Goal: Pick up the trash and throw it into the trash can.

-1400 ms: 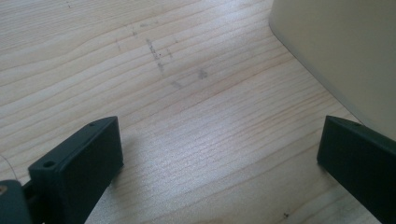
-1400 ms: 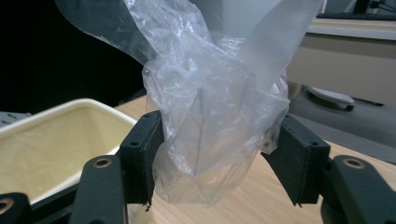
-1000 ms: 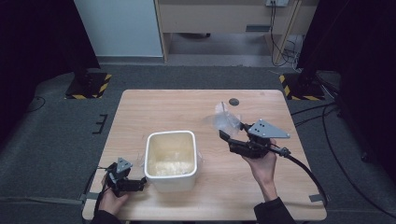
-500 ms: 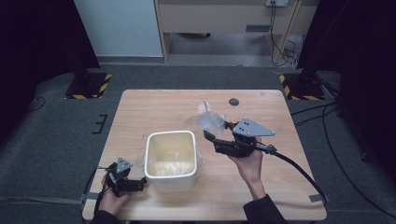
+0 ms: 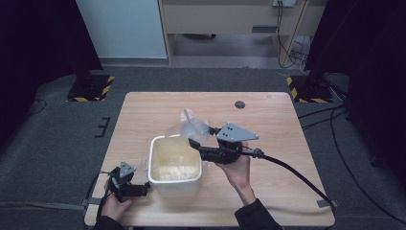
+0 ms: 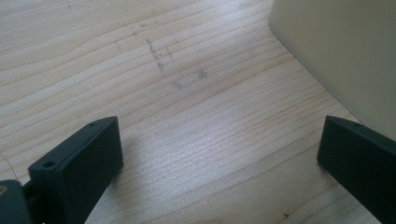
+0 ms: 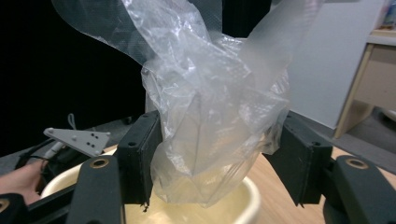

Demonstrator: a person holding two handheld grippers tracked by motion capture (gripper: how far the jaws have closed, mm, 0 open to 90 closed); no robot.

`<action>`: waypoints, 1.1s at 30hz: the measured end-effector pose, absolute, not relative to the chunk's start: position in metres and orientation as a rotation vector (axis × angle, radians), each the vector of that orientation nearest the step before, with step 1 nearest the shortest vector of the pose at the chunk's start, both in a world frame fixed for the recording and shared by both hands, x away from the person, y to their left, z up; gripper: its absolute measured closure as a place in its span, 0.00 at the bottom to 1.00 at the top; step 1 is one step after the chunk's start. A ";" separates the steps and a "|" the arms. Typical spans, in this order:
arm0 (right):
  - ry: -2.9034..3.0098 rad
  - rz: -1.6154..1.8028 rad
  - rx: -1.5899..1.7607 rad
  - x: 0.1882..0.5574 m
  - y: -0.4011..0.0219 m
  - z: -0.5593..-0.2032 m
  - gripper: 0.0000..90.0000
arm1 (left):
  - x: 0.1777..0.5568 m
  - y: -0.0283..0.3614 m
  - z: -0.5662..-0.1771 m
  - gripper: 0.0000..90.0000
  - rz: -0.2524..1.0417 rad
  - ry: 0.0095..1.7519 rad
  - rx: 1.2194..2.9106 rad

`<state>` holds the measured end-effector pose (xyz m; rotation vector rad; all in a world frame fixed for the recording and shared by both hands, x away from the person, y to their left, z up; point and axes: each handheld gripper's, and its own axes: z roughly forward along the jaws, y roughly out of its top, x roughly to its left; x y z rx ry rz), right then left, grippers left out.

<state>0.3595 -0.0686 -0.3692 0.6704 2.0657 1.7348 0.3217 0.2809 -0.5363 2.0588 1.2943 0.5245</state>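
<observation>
1. The right gripper (image 5: 192,142) was clamped on a crumpled clear bag (image 7: 205,116), its jaws pressed into the plastic from both sides; the bag bulged above and below them.
2. The bag (image 5: 190,125) hung in the air at the far right corner of the bin (image 5: 158,179), just over its rim; the right gripper view showed the bin's pale rim (image 7: 247,196) right below the plastic.
3. The left gripper (image 5: 144,190) rested low on the table (image 5: 268,120) just left of the bin, with its jaws wide apart and nothing between them; the bin's wall (image 6: 345,51) stood beside one jaw.
4. The bag looked very light, thin and soft. It would likely fold and slide rather than keep any shape, and loose flaps could catch on the rim.
5. A grip on the bunched middle, as here, seemed safest; a single film edge would probably slip out or stretch.
6. The film could tear if pulled hard against the jaws.
</observation>
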 end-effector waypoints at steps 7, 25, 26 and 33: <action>2.113 1.727 0.657 0.358 -0.054 -0.380 0.42 | 0.322 0.281 -0.536 0.00 0.524 1.294 2.059; 2.271 1.637 0.673 0.358 -0.031 -0.408 0.15 | 0.322 0.281 -0.536 0.00 0.524 1.294 2.060; 2.263 1.641 0.676 0.358 -0.032 -0.406 0.14 | 0.322 0.281 -0.536 0.00 0.524 1.294 2.060; 2.115 1.689 0.718 0.359 -0.056 -0.382 0.13 | 0.322 0.281 -0.536 0.00 0.524 1.294 2.060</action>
